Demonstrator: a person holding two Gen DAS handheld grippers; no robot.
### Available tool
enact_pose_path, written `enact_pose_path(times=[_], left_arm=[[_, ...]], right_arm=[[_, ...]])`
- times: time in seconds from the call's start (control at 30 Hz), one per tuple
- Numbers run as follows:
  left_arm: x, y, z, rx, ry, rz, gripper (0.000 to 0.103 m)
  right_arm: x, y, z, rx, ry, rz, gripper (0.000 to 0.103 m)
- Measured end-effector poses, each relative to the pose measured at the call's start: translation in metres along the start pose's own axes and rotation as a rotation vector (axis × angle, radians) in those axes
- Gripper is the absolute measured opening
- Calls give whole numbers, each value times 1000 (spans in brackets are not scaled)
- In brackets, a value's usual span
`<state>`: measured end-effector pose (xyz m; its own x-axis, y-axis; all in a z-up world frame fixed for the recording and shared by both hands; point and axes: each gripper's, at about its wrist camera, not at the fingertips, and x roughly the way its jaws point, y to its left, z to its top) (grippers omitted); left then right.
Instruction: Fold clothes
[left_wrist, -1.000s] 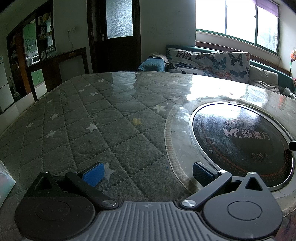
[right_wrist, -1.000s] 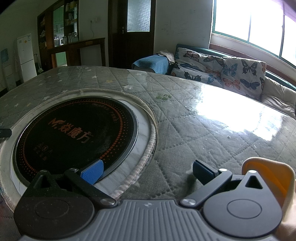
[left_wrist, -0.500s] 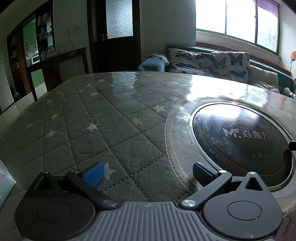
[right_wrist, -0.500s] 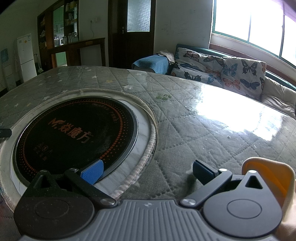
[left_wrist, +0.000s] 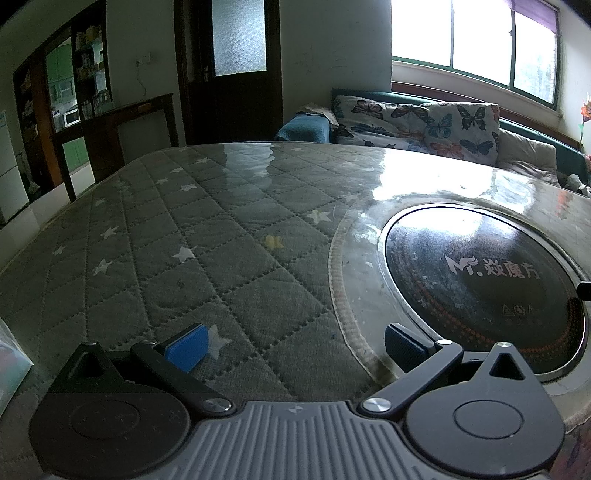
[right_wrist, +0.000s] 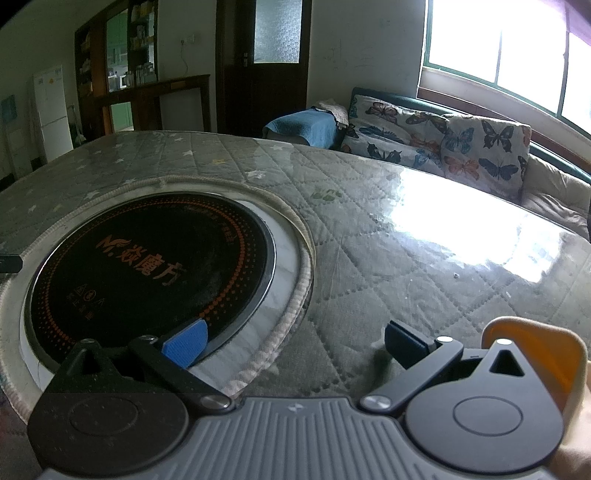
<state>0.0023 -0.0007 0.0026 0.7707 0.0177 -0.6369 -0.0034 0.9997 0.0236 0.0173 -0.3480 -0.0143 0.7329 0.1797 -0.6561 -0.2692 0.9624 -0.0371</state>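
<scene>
The left gripper (left_wrist: 293, 345) sits low and level, its jaws spread wide; the blue pads (left_wrist: 186, 347) face each other across an empty gap, clasping nothing; the right gripper (right_wrist: 291, 343) holds the same pose — low, level, jaws wide apart, blue fingertips (right_wrist: 184, 348) bare and gripping nothing; a sliver of the other gripper's dark finger shows at the frame edge in each wrist view — the two lie side by side.
</scene>
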Motion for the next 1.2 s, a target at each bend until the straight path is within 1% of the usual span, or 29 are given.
enact_pose_path(times=[0.17, 0.4, 0.8, 0.87, 1.0, 1.2], left_arm=[[-3, -1, 2, -1, 4, 12, 103], [-12, -10, 7, 9, 1, -1, 103], [-40, -40, 15, 49, -22, -73, 103], [-42, -45, 17, 52, -23, -90, 103], [-48, -56, 18, 66, -28, -109, 103], [-57, -71, 20, 95, -44, -133, 103]], right_arm=[[-1, 2, 1, -6, 7, 5, 103], [-10, 3, 0, -7, -1, 10, 103], [-35, 2, -1, -2, -26, 30, 103], [-39, 3, -3, 4, -35, 23, 103], [-49, 4, -3, 4, -53, 30, 103], [-63, 3, -5, 15, -84, 13, 103]])
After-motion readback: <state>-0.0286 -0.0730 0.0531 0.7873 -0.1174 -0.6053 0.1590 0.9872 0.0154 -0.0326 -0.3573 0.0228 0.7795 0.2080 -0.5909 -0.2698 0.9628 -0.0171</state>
